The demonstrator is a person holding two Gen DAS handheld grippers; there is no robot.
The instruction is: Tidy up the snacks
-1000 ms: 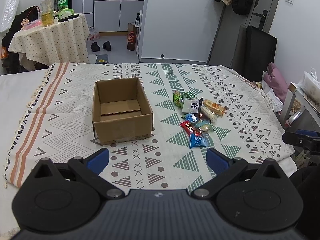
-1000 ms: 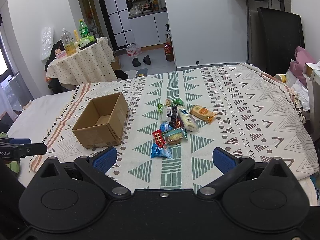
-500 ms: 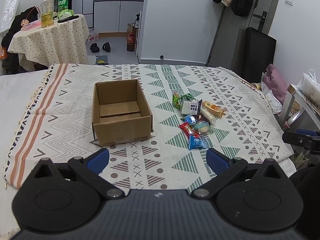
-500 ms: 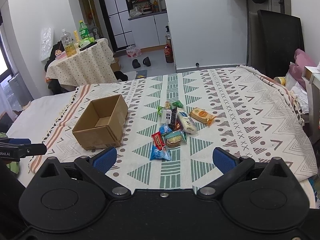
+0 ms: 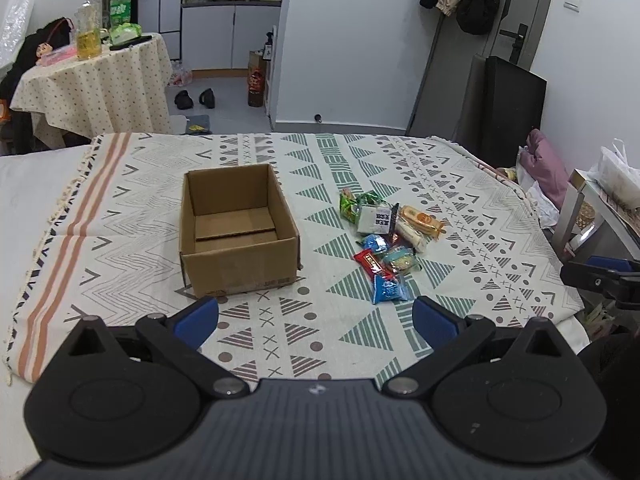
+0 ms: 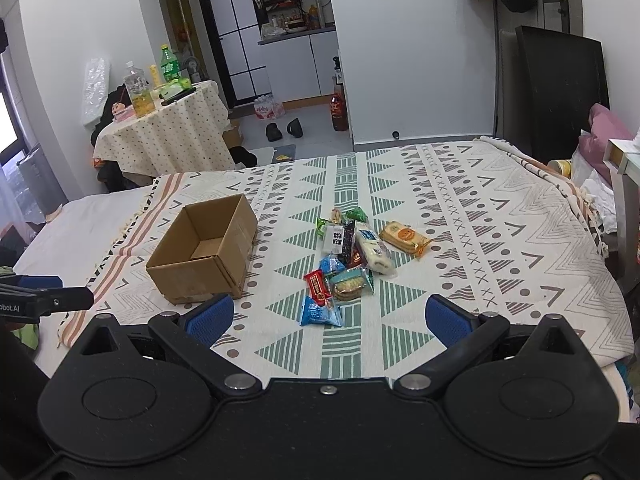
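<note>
**Both grippers empty, snacks sit closer to the right one**

Right gripper (image 6: 327, 318) has its jaws wide apart with nothing between them, same for the left gripper (image 5: 315, 322). The blue packet (image 6: 319, 313) lies just ahead of the right jaws, leading the snack pile (image 6: 354, 254) running away from them. Cardboard box (image 5: 236, 228) sits empty, left of the pile, so I'd say right goes first

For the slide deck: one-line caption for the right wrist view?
Open right gripper hovers over patterned cloth, facing a pile of snacks beside an empty cardboard box.
</note>
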